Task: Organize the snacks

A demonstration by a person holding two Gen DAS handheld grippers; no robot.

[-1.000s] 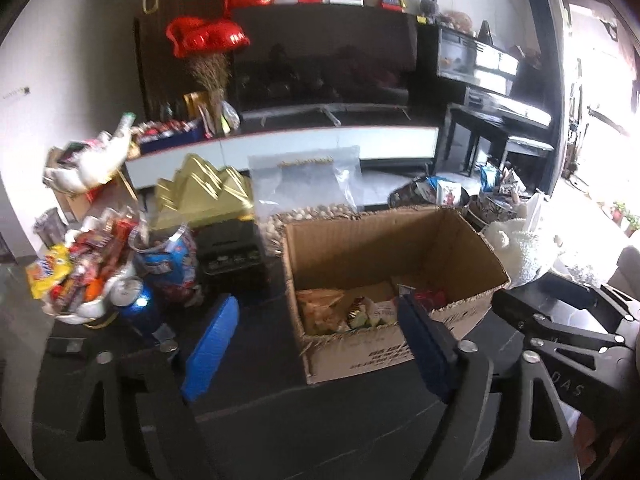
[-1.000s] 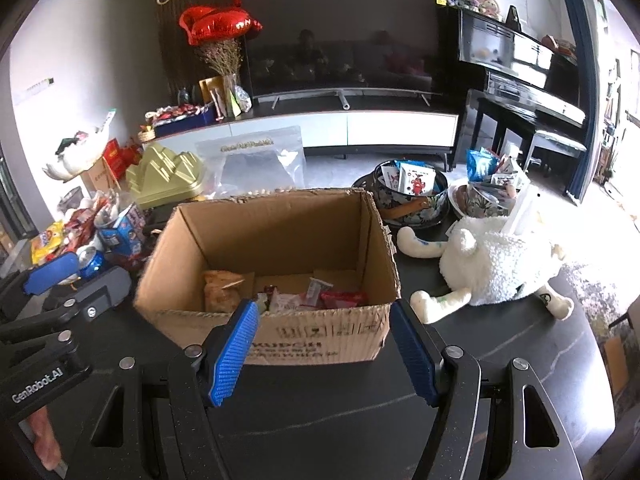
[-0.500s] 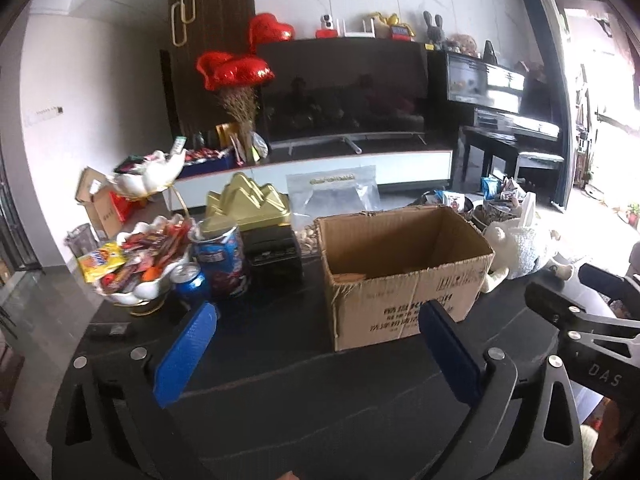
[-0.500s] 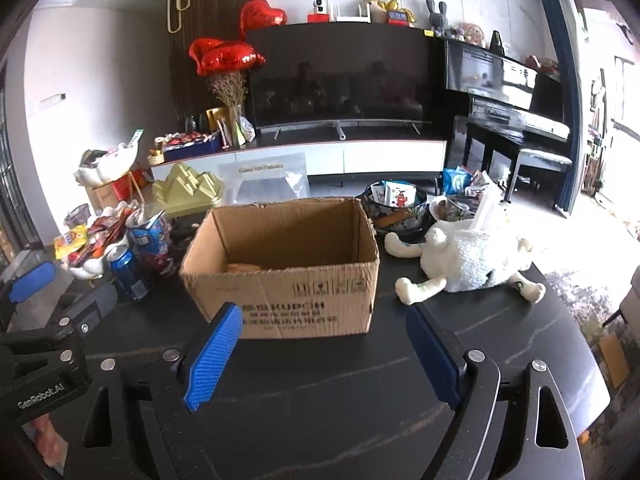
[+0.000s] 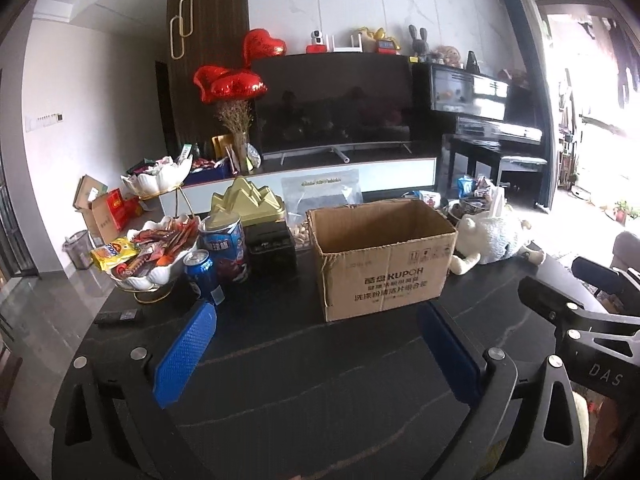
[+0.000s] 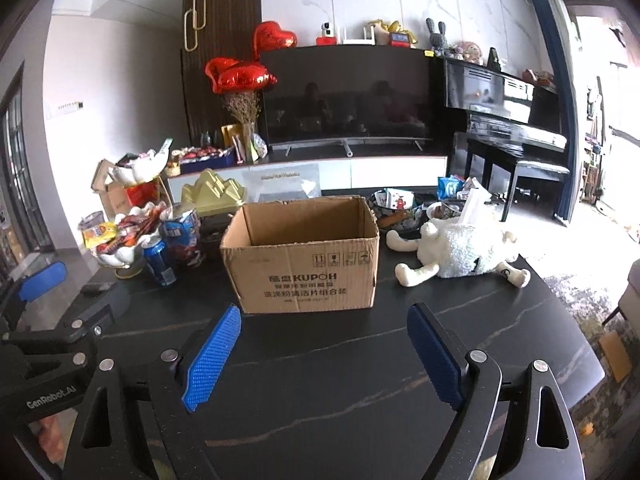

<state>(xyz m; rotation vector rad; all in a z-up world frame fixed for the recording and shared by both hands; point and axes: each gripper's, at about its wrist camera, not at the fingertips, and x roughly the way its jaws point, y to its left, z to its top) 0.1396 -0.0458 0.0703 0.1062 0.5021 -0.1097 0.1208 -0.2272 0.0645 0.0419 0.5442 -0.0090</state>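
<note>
Backing away from the cardboard box (image 6: 303, 258): both grippers now further from it vs. 1 s ago; left gripper (image 5: 316, 354) and right gripper (image 6: 326, 354) jaws apart, empty, just opened wider; snack bowl (image 5: 154, 256) left of box, untouched; prob. next pick.

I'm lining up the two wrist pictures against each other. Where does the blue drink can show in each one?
Left wrist view: the blue drink can stands left of centre, just ahead of the left blue pad, beside the white snack dish.
Right wrist view: the can sits at the left, in front of the same dish.
Shared landmark: the cardboard box, to the can's right in both views.
</note>
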